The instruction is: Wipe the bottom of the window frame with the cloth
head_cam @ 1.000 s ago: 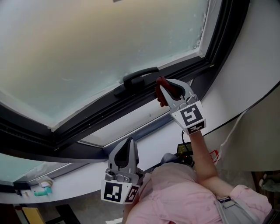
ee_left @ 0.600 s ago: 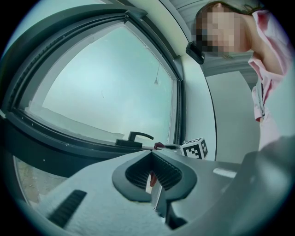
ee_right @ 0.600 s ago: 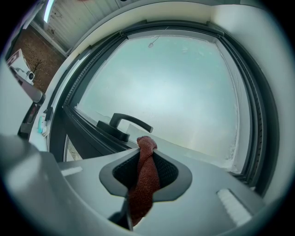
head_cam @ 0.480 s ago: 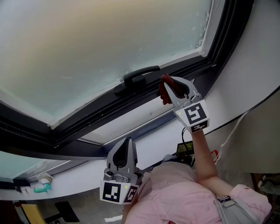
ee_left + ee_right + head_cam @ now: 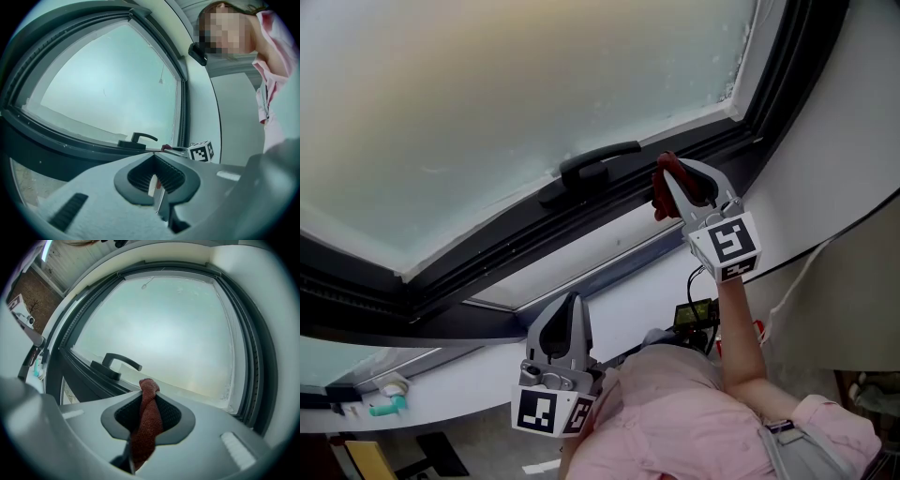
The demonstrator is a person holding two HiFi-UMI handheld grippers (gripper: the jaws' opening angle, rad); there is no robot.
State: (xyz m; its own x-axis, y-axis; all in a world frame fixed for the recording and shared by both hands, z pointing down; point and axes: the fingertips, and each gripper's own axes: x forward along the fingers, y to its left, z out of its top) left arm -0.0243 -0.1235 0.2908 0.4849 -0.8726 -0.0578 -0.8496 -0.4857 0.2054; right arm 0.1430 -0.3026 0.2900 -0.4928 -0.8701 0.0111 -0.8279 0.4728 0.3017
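**A:** Where's the left one?

**B:** The left tongs [image 5: 572,314] hang low, near the person's pink sleeve [image 5: 675,422] and well below the window. Their jaws are together with nothing between them, so they take no part in the wiping.

**A:** And moving right?

**B:** The black window handle [image 5: 592,167] sits on the bottom rail of the window frame [image 5: 506,246]. Just to its right is the dark red cloth [image 5: 663,187], bunched and clamped in the right tongs [image 5: 673,187]. Its free end pokes out against the rail below the frosted glass [image 5: 534,84]. It looks to be touching, though I can't be sure.

**A:** So how far along?

**B:** Midway, I'd judge. The cloth lies to the right of the handle, and the short stretch to the right-hand corner [image 5: 739,120] is yet to do. The rail left of the handle shows no mark either way, so I can't tell whether that part was wiped.

**A:** What's left, then?

**B:** At least the run to the corner, with the cloth pressed to the rail.
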